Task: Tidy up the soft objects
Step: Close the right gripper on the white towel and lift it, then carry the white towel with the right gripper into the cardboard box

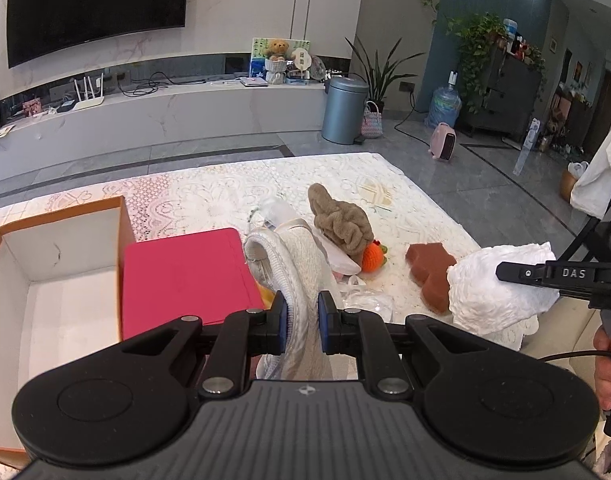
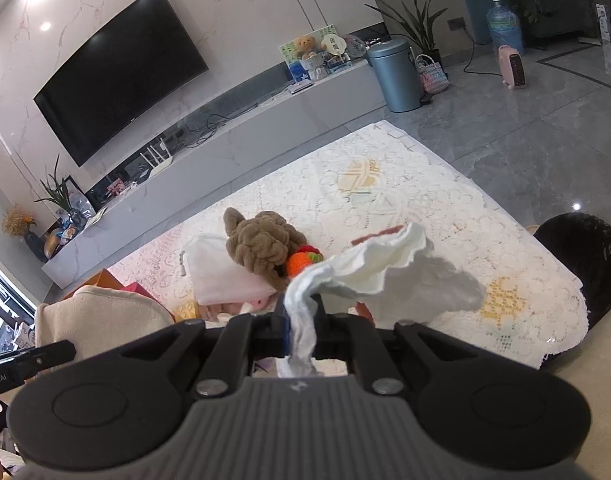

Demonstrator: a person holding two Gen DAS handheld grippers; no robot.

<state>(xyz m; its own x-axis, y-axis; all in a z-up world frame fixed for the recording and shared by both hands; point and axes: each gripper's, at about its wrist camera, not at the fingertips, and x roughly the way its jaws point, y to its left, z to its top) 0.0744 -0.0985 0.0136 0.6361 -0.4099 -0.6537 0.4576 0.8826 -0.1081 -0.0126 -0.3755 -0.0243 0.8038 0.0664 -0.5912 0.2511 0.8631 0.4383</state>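
My left gripper is shut on a cream knitted cloth, held above the table's near edge beside a red lid. My right gripper is shut on a white crinkled cloth, lifted above the table; it shows in the left wrist view at the right. On the lace tablecloth lie a brown fluffy cloth, an orange crocheted toy, a brown sponge-like piece and a white pouch.
An open orange box with a white inside stands at the left next to the red lid. A black chair is at the table's right edge. A TV unit, a grey bin and plants stand beyond.
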